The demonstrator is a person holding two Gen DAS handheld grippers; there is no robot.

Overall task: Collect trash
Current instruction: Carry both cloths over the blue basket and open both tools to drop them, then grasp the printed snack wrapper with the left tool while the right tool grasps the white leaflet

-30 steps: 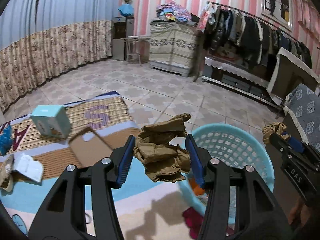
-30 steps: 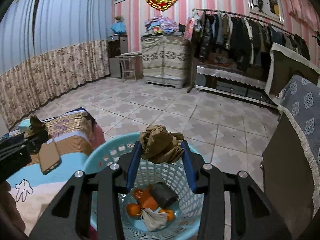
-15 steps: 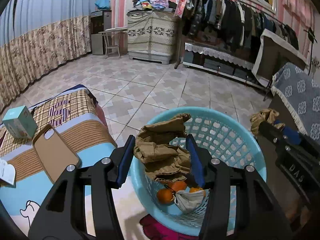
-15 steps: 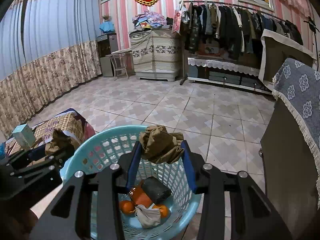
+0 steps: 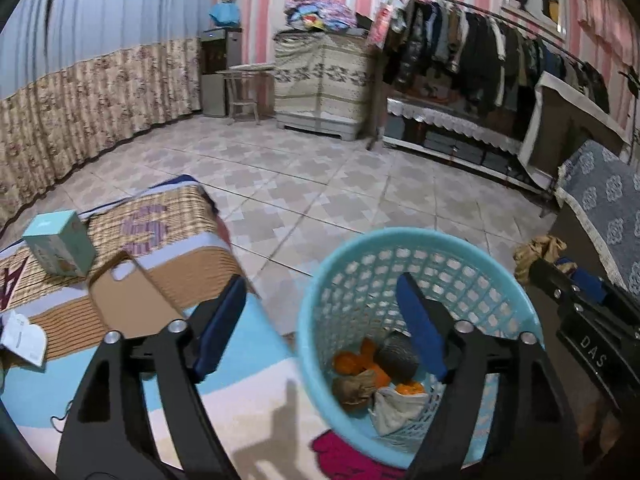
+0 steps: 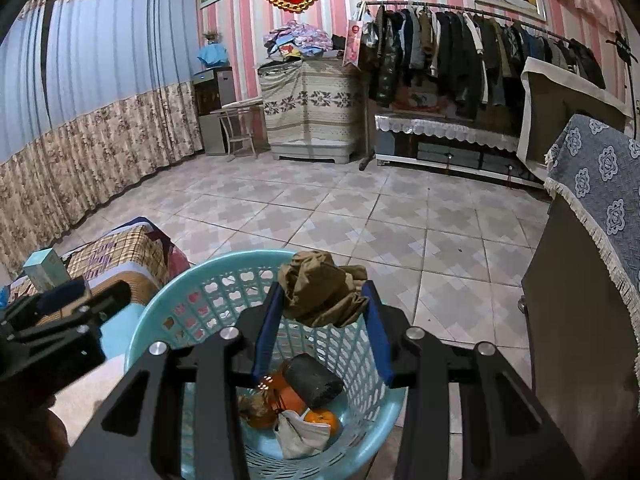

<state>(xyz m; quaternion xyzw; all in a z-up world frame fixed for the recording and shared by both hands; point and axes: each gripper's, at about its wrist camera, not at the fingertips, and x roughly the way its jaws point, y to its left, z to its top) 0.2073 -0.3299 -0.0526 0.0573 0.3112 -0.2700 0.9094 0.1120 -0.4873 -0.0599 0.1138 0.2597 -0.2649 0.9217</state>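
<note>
Two grippers hang over one pale-blue lattice basket (image 6: pixel 224 280). Right gripper (image 6: pixel 322 316): its fingers (image 6: pixel 266 328) are partly closed on a wad of crumpled brown paper (image 6: pixel 320 288), pads pressing it from either side, the wad bulging above the tips and poised over the basket's mouth. Such paper is judged light, soft and springy (it crushes rather than slips), so a pinch across its thick middle, as here, should hold; nothing in it looks fragile. Left gripper (image 5: pixel 320 316): fingers wide and opening, with nothing between them. Below, on the basket floor, lie a second brown paper wad (image 5: pixel 354 388), orange peel (image 5: pixel 362 362), a dark cylinder (image 5: pixel 398 356) and a crumpled white mask (image 5: pixel 394 408). Farther left, on the patterned bedding (image 5: pixel 160 224), lie a brown phone case (image 5: pixel 132 300) and a pale-green carton (image 5: pixel 58 242); whether these count as trash cannot be told. Beyond lies tiled floor (image 5: pixel 320 184), then a clothes rail (image 5: pixel 480 40).
</note>
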